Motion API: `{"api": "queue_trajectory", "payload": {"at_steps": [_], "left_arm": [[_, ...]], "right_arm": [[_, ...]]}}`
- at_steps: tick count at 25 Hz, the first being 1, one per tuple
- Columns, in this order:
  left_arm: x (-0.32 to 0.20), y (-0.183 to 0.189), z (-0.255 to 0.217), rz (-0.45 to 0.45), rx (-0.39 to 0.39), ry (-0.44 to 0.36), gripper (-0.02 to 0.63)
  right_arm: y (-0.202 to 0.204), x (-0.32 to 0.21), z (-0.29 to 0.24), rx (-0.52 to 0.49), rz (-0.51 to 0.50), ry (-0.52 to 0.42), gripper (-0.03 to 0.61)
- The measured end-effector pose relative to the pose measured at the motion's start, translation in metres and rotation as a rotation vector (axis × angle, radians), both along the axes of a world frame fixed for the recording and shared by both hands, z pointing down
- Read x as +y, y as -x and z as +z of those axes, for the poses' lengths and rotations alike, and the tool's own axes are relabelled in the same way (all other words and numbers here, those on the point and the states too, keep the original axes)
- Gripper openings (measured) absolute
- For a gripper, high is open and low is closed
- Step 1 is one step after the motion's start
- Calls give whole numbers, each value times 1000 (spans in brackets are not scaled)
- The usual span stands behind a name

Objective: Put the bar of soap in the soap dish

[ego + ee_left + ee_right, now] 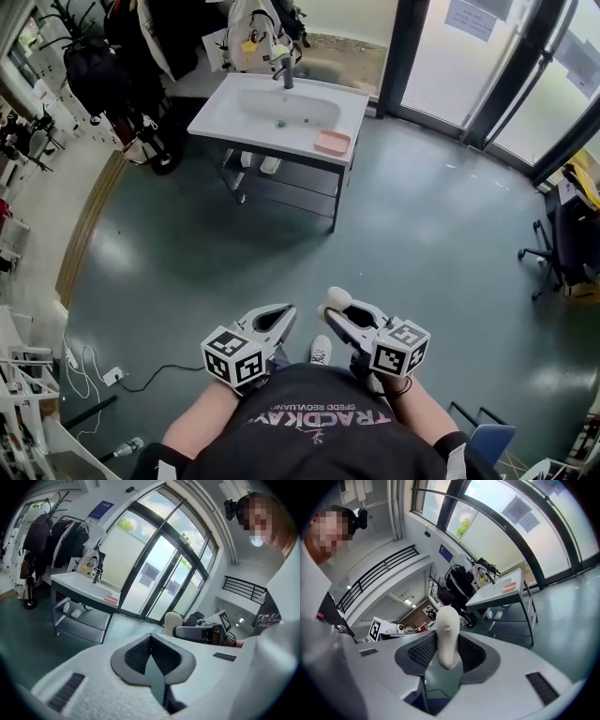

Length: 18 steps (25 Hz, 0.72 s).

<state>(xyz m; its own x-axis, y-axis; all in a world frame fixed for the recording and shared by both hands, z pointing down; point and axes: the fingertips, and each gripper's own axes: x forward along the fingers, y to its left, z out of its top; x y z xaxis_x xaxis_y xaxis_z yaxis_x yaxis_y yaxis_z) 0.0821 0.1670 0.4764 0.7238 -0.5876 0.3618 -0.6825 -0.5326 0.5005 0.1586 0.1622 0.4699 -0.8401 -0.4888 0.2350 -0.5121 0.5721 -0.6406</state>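
A cream bar of soap (pixel 336 300) stands on end between the jaws of my right gripper (pixel 335 315), which is shut on it close to my body. The right gripper view shows the soap (pixel 447 634) upright between the dark pads (pixel 423 651). My left gripper (pixel 285 317) is beside it, shut and empty, its tips meeting in the left gripper view (pixel 151 640). The pink soap dish (pixel 332 142) lies on the right end of a white washbasin table (pixel 217 119), far ahead across the floor. The dish (pixel 509 587) is also small in the right gripper view.
A tap (pixel 285 71) and bags (pixel 255 37) stand behind the basin. Coats and a rack (pixel 94 66) are at the far left, glass doors (pixel 487 66) at the back right, an office chair (pixel 562 234) at the right. A cable (pixel 141 380) lies on the green floor.
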Motion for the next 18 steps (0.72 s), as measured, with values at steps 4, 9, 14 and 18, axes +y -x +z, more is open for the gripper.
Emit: {"api": "queue_trajectory", "payload": {"at_steps": [4,9,14,18], "left_arm": [[-10,8,0,19,7,-5,9],[-28,25,-1,71,21,-17,9],[-54,49,-3,110,39,-18,9],[-76,72,-2,135,50,-13,9]], "right_arm": [[8,-6,-1,4,25,-6,141],[24,-22,-2,10,86,-10,141],[48,-45,-4,18,135,-7,142],[71,-65,-4,24,164,-1,143]]}}
